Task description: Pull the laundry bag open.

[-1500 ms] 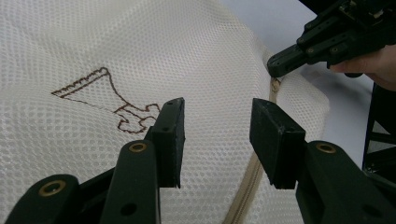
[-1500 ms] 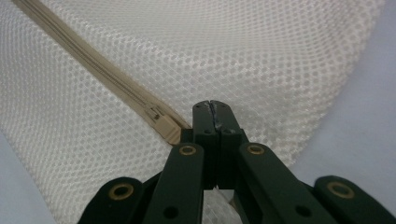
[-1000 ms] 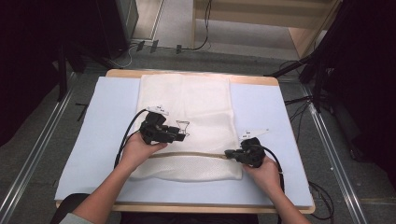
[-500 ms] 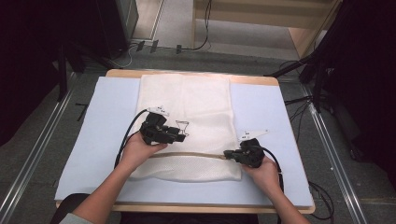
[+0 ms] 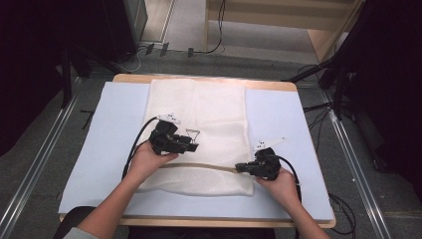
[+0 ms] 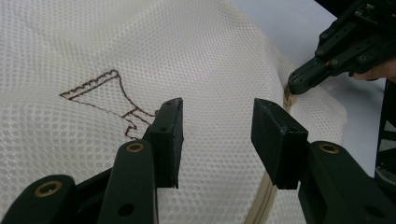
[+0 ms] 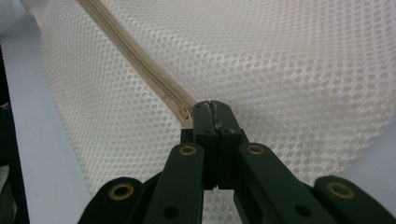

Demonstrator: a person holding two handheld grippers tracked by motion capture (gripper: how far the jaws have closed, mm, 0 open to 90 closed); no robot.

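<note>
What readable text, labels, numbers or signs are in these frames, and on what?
None readable.
Mesh laundry bag: only a brown stitched outline figure, a drawing, no letters.
Tan zipper: no marking visible.
Left gripper, jaws open, and right gripper, jaws shut at the zipper's end: plain black, no labels.
Blue mat: blank.

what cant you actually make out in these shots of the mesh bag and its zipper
- Zipper pull: in the right gripper view the shut right gripper covers the zipper end, so the pull itself is hidden.
- Brown stitched mark: in the left gripper view the open left gripper hides its lower part.
- Mesh bag contents: cannot tell from the high view.
</note>
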